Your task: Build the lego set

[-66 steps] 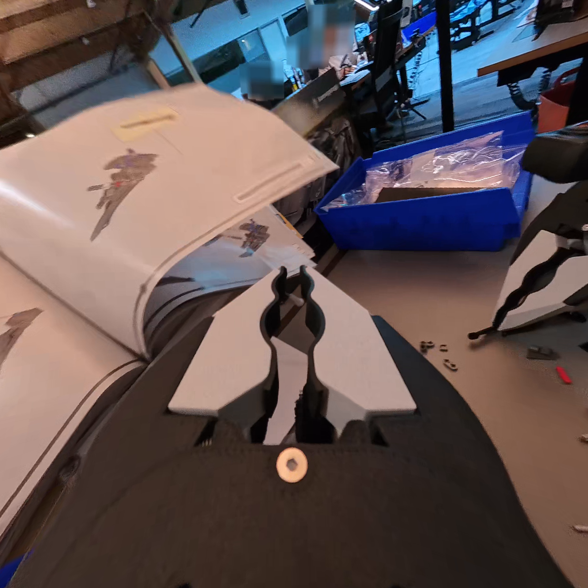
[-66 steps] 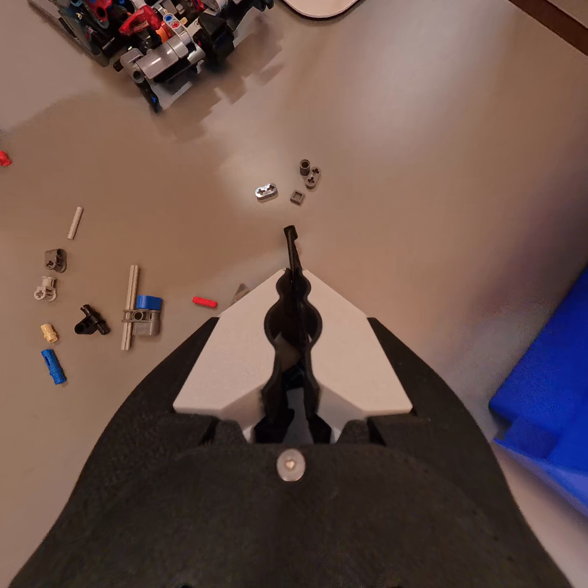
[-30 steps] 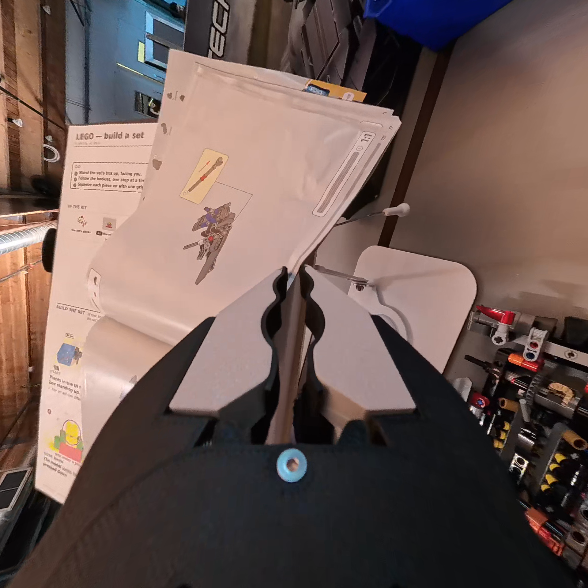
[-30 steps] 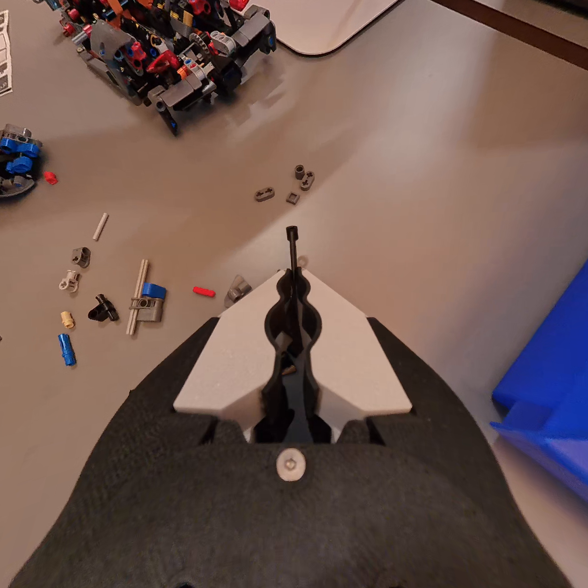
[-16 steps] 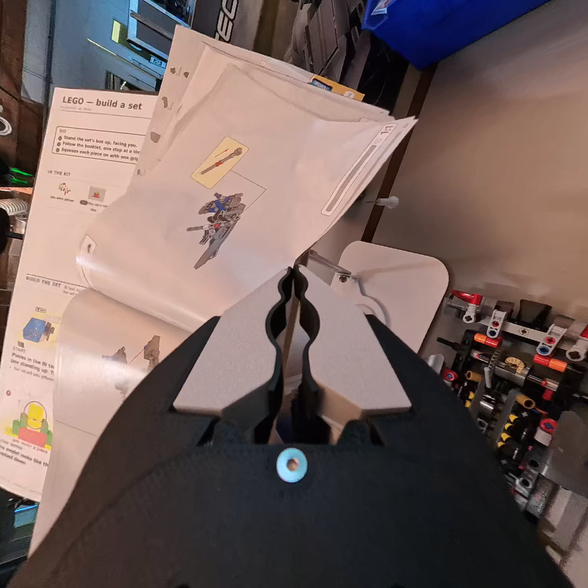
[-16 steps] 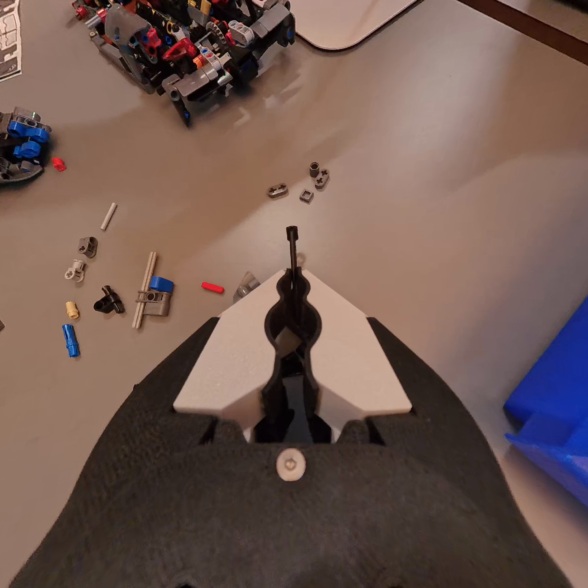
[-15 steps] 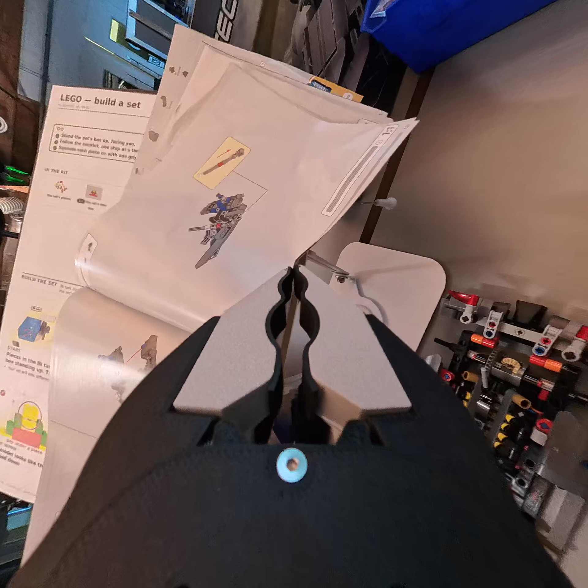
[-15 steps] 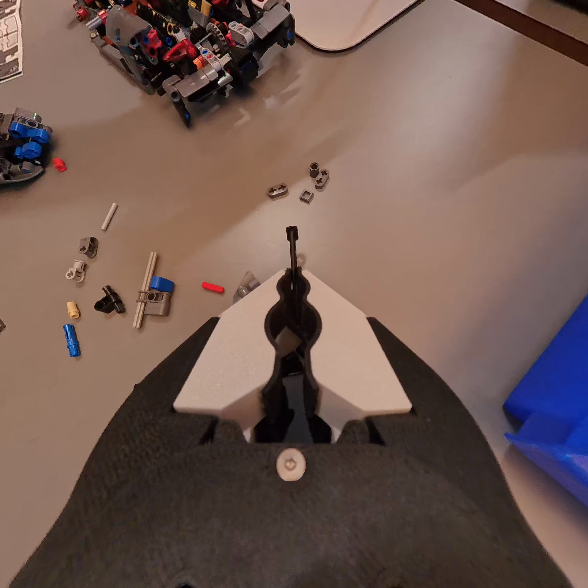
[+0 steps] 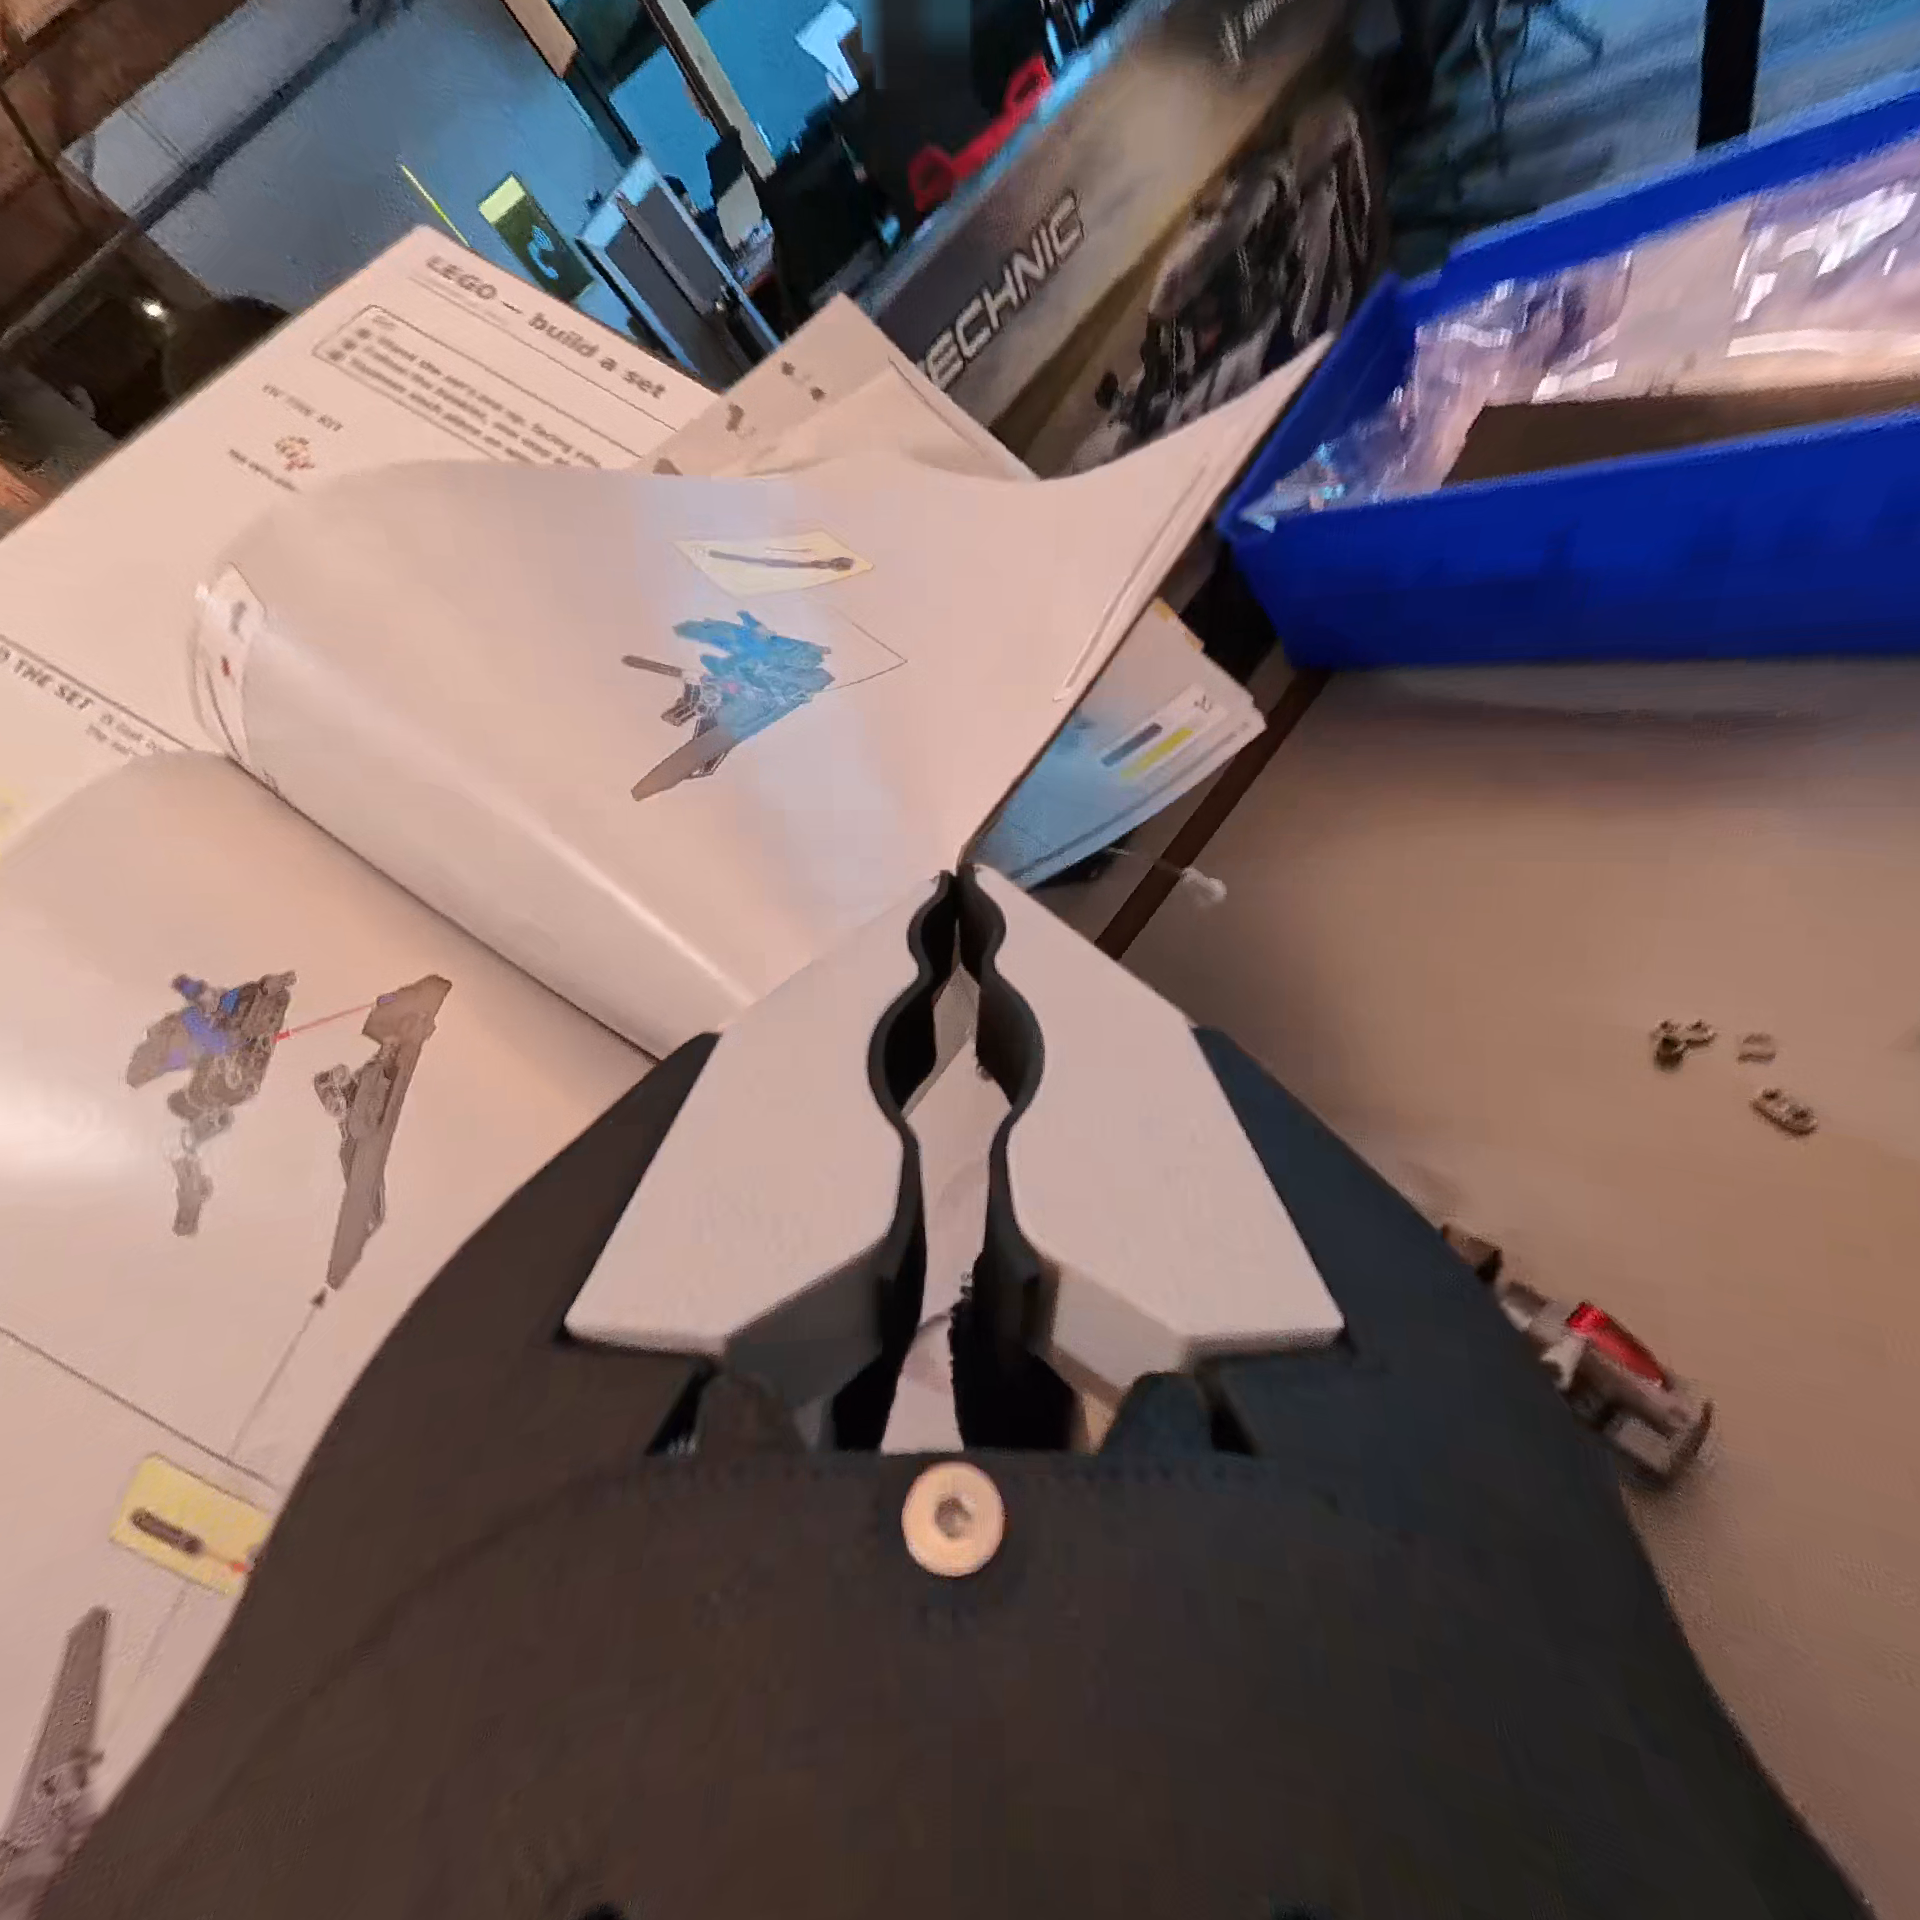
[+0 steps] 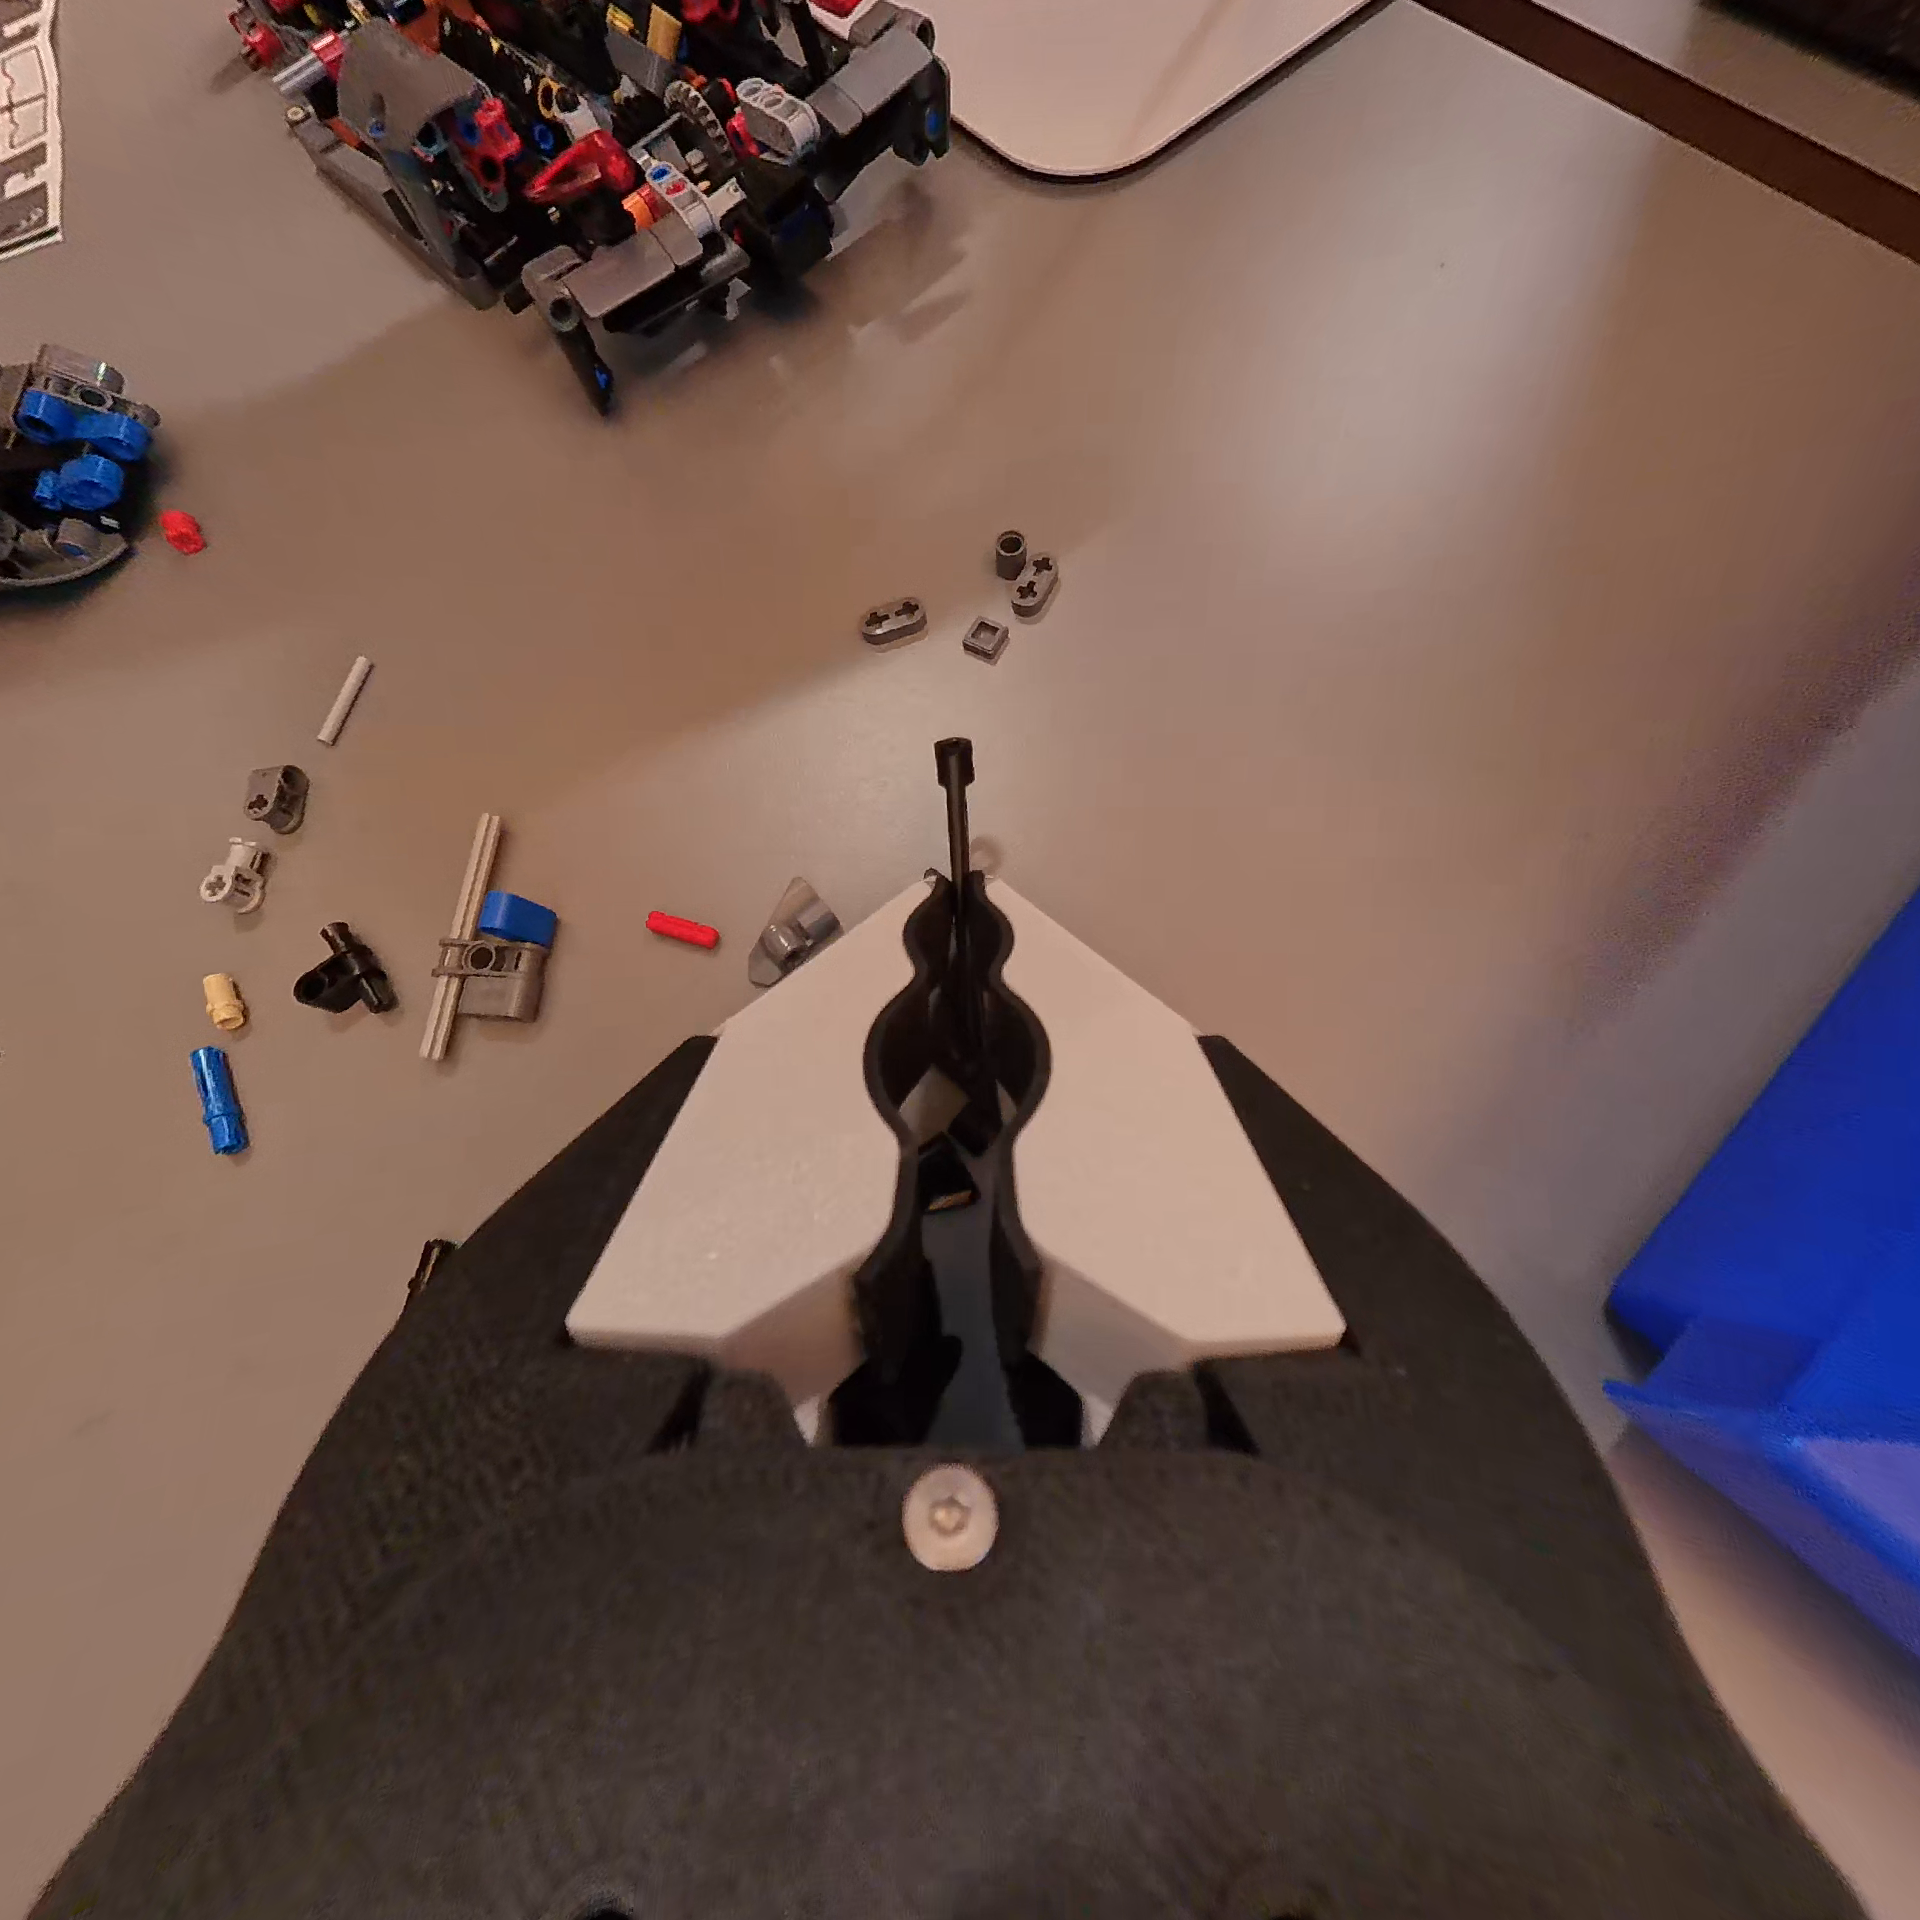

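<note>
Right claw [image 10: 957,883] pinching thin black axle [image 10: 954,800], possibly knob-tipped.

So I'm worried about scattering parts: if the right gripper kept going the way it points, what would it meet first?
Probably bare grey tabletop first, struck by the thin black rod in the right gripper. The cluster of small dark grey connector pieces lies just beyond; depth is unclear.

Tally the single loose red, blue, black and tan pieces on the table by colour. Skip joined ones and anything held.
red pieces: 2
blue pin: 1
black connector: 1
tan piece: 1
Total: 5
</note>
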{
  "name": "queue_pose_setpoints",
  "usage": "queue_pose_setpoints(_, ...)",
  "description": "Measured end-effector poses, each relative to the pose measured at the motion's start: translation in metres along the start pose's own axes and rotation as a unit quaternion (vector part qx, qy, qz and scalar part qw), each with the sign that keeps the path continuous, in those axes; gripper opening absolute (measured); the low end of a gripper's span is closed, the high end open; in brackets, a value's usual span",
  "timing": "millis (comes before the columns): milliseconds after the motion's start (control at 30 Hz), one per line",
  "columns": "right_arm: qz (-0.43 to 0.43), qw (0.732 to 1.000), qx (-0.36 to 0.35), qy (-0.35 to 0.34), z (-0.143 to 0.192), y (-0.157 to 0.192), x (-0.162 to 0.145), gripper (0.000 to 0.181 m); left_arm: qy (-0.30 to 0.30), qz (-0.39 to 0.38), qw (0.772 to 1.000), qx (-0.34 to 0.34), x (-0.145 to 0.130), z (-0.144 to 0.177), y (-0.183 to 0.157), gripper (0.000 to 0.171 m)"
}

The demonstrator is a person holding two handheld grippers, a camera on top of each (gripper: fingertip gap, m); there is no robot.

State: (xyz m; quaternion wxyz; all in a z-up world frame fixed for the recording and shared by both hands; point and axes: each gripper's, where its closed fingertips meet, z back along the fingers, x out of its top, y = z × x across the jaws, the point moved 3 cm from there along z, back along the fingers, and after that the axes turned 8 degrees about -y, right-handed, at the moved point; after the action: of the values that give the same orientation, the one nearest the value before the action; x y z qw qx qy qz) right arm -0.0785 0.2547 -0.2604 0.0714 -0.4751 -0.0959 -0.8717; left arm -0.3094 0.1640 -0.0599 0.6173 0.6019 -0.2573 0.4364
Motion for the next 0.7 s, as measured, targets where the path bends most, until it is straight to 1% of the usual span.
queue_pose_setpoints(100, 0.001, 1.0, 0.0, -0.001, 0.0, -0.001, 0.0, 0.0, -0.018, 0.033, 0.999, 0.009, 0.001, 0.002, 0.0, 0.0)
queue_pose_setpoints(400, 0.0, 1.0, -0.002, -0.002, 0.0, -0.002, -0.002, 0.0, -0.063, 0.095, 0.992, 0.056, 0.006, 0.007, 0.002, 0.0)
queue_pose_setpoints(500, 0.002, 1.0, -0.001, 0.0, -0.001, -0.001, -0.002, 0.0, -0.085, 0.129, 0.986, 0.063, 0.006, 0.013, 0.007, 0.0)
queue_pose_setpoints(700, 0.004, 1.0, -0.001, 0.001, -0.001, -0.001, -0.002, 0.0, -0.117, 0.17, 0.975, 0.078, 0.007, 0.025, 0.019, 0.0)
